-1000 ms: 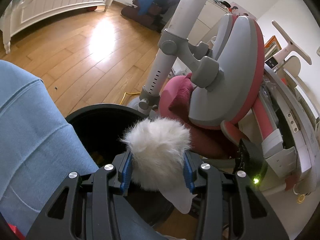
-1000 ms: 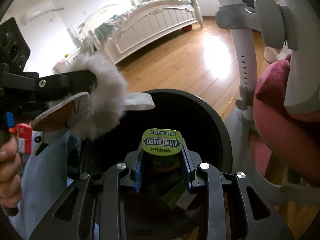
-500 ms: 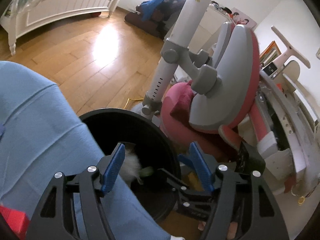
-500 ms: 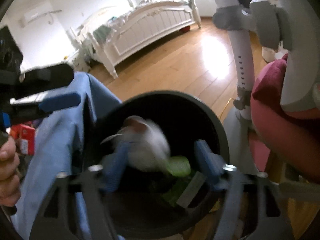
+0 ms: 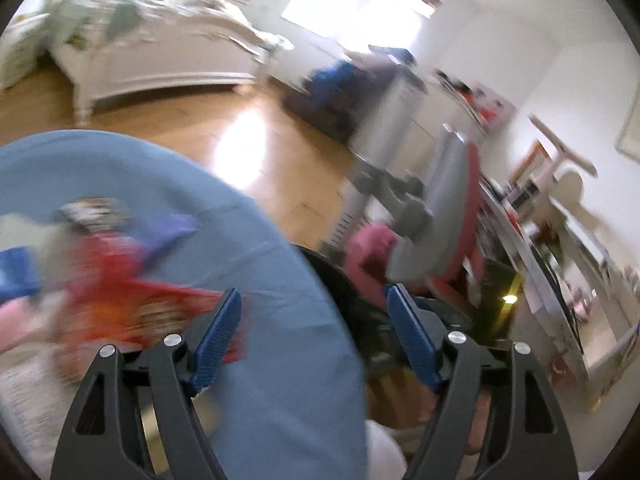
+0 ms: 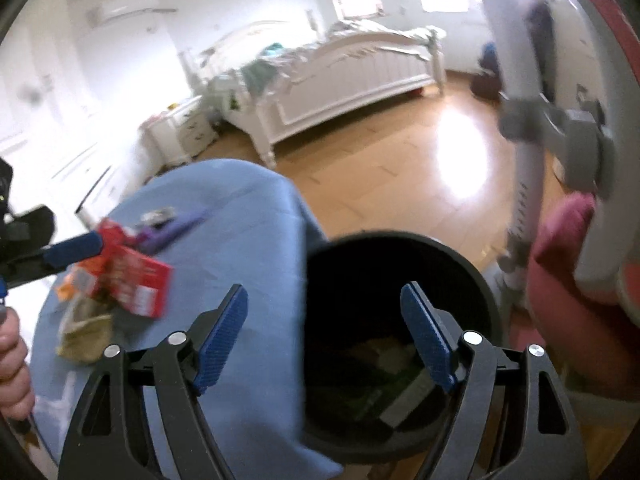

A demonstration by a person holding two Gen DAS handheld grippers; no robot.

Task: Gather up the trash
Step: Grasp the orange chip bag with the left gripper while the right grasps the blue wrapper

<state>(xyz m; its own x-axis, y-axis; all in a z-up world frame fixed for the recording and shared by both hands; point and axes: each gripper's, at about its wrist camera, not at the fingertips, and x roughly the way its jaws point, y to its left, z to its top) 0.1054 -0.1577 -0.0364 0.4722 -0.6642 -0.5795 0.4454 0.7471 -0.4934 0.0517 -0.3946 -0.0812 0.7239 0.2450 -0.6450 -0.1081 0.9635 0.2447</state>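
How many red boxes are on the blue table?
1 red box that I can make out, on the left part of the blue table, beside the left claw. The pile is blurry, so more could hide under the orange and tan scraps.

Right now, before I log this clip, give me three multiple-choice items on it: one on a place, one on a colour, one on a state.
1. Where is the red packet?
A. in the bin
B. on the blue cloth
C. on the floor

2. What colour is the bin?
A. white
B. black
C. green

3. How do the right tongs stand?
A. open, holding nothing
B. shut on a gum box
C. shut on a slipper

Answers: 1 B, the packet lies on the cloth left of the bin. 2 B, rim and walls are black. 3 A, the blue pads stand apart with nothing between them.
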